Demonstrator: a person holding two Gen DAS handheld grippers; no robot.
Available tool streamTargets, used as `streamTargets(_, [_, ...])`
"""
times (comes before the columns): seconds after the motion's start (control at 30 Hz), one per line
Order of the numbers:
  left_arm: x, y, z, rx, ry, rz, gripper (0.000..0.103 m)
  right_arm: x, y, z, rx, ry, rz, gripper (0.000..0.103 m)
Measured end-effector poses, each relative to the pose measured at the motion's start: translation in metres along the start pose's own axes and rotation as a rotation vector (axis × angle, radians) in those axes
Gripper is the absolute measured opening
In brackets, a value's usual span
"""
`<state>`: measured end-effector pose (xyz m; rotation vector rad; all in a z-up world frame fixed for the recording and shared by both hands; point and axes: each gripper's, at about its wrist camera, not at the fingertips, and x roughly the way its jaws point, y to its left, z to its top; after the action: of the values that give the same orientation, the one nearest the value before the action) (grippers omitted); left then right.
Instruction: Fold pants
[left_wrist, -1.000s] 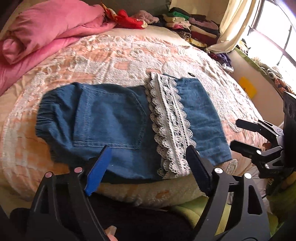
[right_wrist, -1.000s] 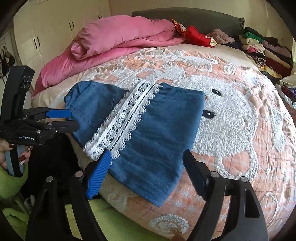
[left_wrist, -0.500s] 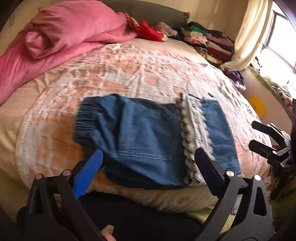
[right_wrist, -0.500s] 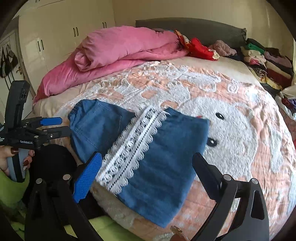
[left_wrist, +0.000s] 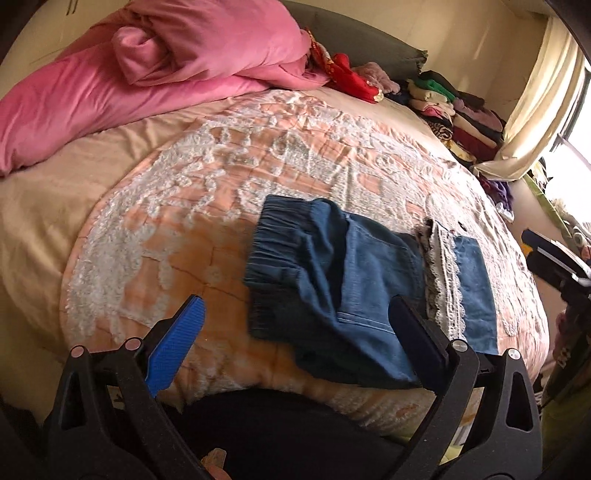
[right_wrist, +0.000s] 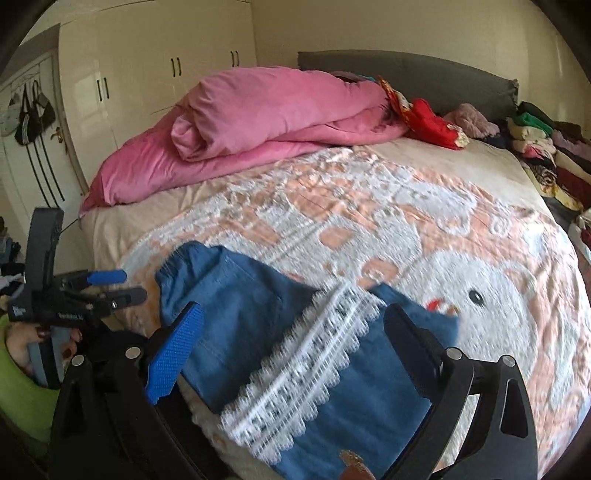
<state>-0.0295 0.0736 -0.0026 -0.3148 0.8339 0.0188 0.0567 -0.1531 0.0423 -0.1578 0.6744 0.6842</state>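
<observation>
The folded blue denim pants (left_wrist: 351, 280) with a white lace band (left_wrist: 445, 280) lie near the front edge of the bed. In the right wrist view the pants (right_wrist: 258, 332) and lace band (right_wrist: 306, 362) lie just ahead of my gripper. My left gripper (left_wrist: 295, 328) is open and empty, held off the front edge, its right finger over the pants' near edge. My right gripper (right_wrist: 291, 332) is open and empty, just above the pants. The left gripper also shows in the right wrist view (right_wrist: 114, 286), left of the elastic waistband (right_wrist: 177, 273).
The bed has a peach and white patterned cover (left_wrist: 229, 184). A pink duvet (left_wrist: 129, 74) is piled at the head. Stacked folded clothes (left_wrist: 458, 114) line the far right side. A wardrobe (right_wrist: 147, 85) stands to the left. A curtain (left_wrist: 535, 122) and window are at right.
Both grippers have pulled back and swung left; the pants now sit further right in the left view and lower in the right view. The pants have not moved on the bed.
</observation>
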Motion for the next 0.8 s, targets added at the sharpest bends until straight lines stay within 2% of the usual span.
streamTargets(0.5, [0.03, 0.012, -0.008, -0.013, 0.086, 0.024, 0.093, 0.064, 0.033, 0.036, -0.088, 0.075, 0.101, 0.098])
streamTargets(0.8, [0.038, 0.009, -0.01, -0.009, 0.101, 0.017, 0.093, 0.096, 0.042, 0.047, -0.127, 0.124, 0.151, 0.098])
